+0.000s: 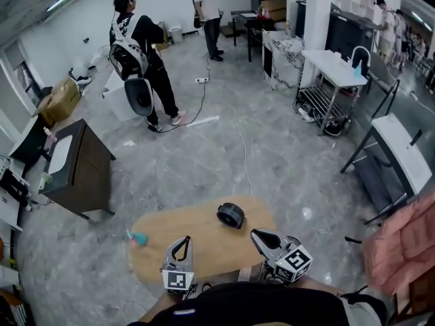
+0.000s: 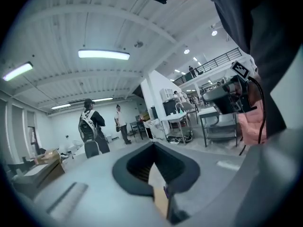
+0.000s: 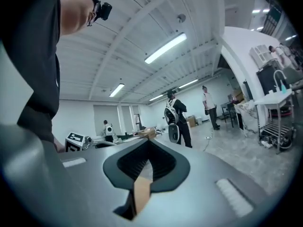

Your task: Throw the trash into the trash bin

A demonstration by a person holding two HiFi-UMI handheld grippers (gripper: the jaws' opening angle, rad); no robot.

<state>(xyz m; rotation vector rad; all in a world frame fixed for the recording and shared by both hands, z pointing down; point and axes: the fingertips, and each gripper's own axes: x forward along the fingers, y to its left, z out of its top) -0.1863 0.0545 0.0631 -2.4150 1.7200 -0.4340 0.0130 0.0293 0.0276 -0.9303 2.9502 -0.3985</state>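
The fingers of the left gripper (image 2: 154,146) are seen pressed together at their tips, with nothing clamped between the dark pads. Only a narrow tan seam is shown where they meet. The fingers of the right gripper (image 3: 148,144) are likewise closed on each other, and nothing is held.

Both tools are held roughly level close to the operator's chest, above the near edge of an oval wooden table (image 1: 204,243). Their marker cubes are turned up toward the head camera. The left gripper is placed over the table's near left part and the right one over its near right part, and the two are held apart.

On the tabletop, beyond the right gripper and clear of both, a round black bin (image 1: 230,215) is set upright near the far edge. Its contents cannot be made out. A small teal item (image 1: 138,237) is seen lying at the table's left rim, well apart from the bin.

Beyond the table, a grey marbled floor (image 1: 272,161) is crossed by a pale cable (image 1: 239,145), and a dark cabinet (image 1: 85,172) is stood to the left. Two people are pictured farther off: a person in black (image 1: 139,53), wearing a backpack, and a person in a white top (image 1: 207,5). A white metal table (image 1: 334,66) is seen at right, and a pink cloth (image 1: 404,243) at the frame's right edge.
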